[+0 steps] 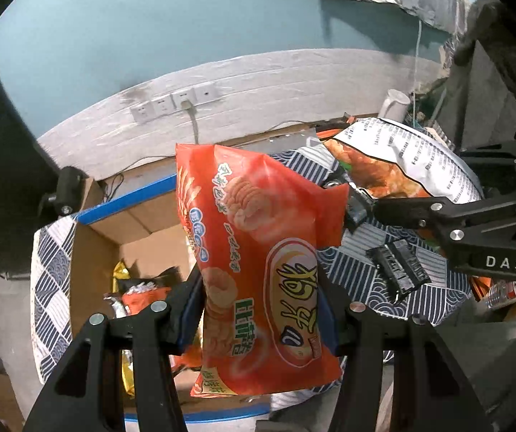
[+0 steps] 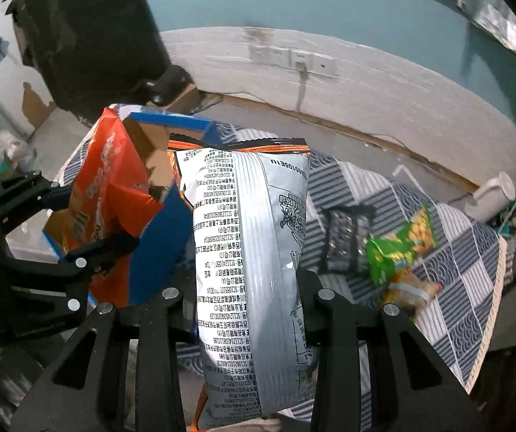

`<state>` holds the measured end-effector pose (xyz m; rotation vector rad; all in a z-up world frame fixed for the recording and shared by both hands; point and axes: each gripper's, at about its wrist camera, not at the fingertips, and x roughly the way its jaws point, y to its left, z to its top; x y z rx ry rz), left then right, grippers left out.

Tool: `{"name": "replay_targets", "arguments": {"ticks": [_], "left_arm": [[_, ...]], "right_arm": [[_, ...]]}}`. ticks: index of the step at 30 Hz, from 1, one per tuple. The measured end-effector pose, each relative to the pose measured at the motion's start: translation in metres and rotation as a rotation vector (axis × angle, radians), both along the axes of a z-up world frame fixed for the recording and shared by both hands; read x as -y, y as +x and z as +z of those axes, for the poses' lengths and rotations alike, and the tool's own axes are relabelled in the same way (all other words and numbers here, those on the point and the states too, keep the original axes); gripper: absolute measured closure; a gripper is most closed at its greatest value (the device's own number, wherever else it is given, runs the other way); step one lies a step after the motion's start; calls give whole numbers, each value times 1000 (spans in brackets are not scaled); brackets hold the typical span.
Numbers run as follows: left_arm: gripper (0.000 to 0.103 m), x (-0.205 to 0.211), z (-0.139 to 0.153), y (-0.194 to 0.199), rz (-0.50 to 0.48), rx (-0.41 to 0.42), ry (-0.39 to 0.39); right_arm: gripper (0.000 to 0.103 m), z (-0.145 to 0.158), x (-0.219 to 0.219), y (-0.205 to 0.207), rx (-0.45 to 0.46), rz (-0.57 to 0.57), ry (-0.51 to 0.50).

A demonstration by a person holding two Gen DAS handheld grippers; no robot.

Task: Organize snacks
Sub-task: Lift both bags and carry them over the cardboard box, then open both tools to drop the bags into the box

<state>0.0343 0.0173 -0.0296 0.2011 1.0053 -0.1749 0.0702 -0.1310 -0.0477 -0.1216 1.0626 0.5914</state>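
Observation:
My left gripper (image 1: 258, 309) is shut on an orange biscuit bag (image 1: 254, 237) that hangs upright above a cardboard box (image 1: 92, 252) with blue taped edges. Several snack packets (image 1: 143, 291) lie inside the box. My right gripper (image 2: 247, 309) is shut on a silver-backed snack bag (image 2: 250, 252), held upright with its printed back toward the camera. In the left wrist view, the right gripper (image 1: 376, 194) holds that silver-backed bag (image 1: 409, 158) at the right, just beside the orange bag. The right wrist view shows the left gripper (image 2: 99, 216) with the orange bag (image 2: 114, 187) next to the box (image 2: 157, 252).
A blue-and-white patterned cloth (image 2: 456, 288) covers the table. On it lie a black packet (image 2: 348, 237), a green packet (image 2: 402, 244) and an orange-brown packet (image 2: 412, 288). A white kettle (image 2: 492, 194) stands at the table's far edge. Wall sockets (image 1: 175, 104) sit behind.

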Motion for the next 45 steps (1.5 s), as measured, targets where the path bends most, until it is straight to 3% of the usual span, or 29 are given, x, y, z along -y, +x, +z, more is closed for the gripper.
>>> {"name": "replay_targets", "arguments": {"ticks": [17, 28, 39, 45], "left_arm": [[48, -105, -9, -15, 165, -4, -46], [48, -154, -27, -14, 277, -18, 0], [46, -178, -41, -10, 342, -56, -15], [40, -181, -48, -7, 360, -90, -6]], "right_arm": [[69, -6, -113, 3, -17, 156, -31], [69, -18, -170, 12, -68, 198, -42], [67, -37, -205, 20, -137, 192, -54], [58, -39, -206, 22, -152, 167, -68]]}}
